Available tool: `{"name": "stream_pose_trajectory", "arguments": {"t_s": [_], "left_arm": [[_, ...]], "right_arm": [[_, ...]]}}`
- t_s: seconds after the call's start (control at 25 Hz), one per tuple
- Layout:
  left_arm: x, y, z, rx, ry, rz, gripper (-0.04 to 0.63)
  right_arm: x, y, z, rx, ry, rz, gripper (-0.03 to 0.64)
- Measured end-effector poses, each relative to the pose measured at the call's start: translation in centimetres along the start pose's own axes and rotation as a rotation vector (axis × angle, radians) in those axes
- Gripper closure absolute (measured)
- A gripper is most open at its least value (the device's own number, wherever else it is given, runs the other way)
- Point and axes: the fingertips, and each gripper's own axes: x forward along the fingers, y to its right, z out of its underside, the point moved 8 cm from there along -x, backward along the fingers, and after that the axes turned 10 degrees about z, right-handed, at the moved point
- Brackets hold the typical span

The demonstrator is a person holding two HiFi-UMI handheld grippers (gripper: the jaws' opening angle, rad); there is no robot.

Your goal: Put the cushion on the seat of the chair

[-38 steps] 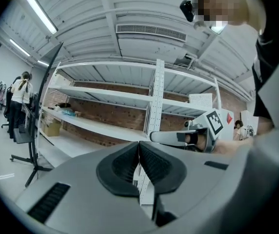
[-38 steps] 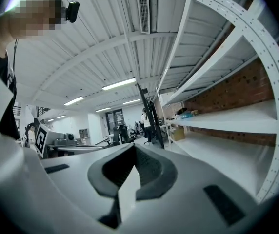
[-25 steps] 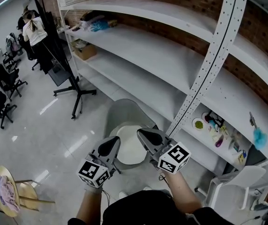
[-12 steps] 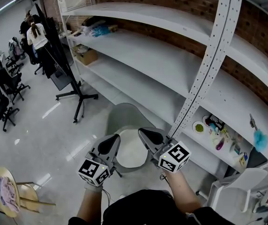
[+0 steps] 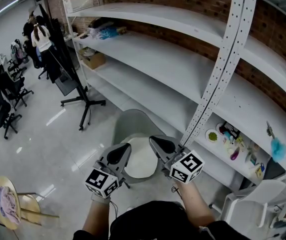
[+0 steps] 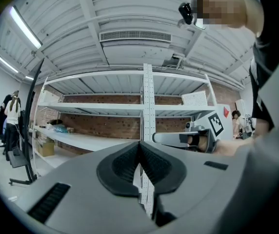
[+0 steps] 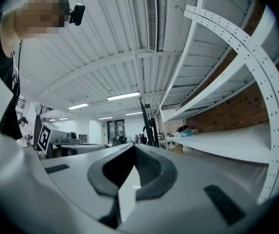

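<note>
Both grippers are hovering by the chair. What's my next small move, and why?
Probably ease both grippers back from the chair. The pale cushion appears to lie already on the seat, and the left gripper and right gripper are both shut with nothing between their jaws, so nothing seems left to carry or place.

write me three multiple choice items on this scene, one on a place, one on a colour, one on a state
1. Where is the white cushion?
A) on a shelf
B) on the seat of the chair
C) on the floor

2. What colour is the chair?
A) grey
B) red
C) blue

3. How do the jaws of the left gripper and the right gripper stand?
A) both wide apart
B) one clamped on the cushion
C) both together, empty

Answers: 1 B, the head view shows it lying on the seat; 2 A, its shell is grey; 3 C, each gripper view shows the jaws meeting with nothing between.
</note>
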Motion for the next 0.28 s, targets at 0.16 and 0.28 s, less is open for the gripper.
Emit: {"name": "stream_pose_trajectory", "arguments": {"t_s": [0.16, 0.28], "left_arm": [[0.54, 0.64, 0.25, 0.025, -0.031, 0.018, 0.583], [0.75, 1.1, 0.46, 0.033, -0.043, 0.025, 0.583]], "right_arm": [[-0.24, 0.13, -0.01, -0.003, 0.001, 0.002, 0.611], [-0.45, 0.17, -0.13, -0.009, 0.002, -0.002, 0.611]]}}
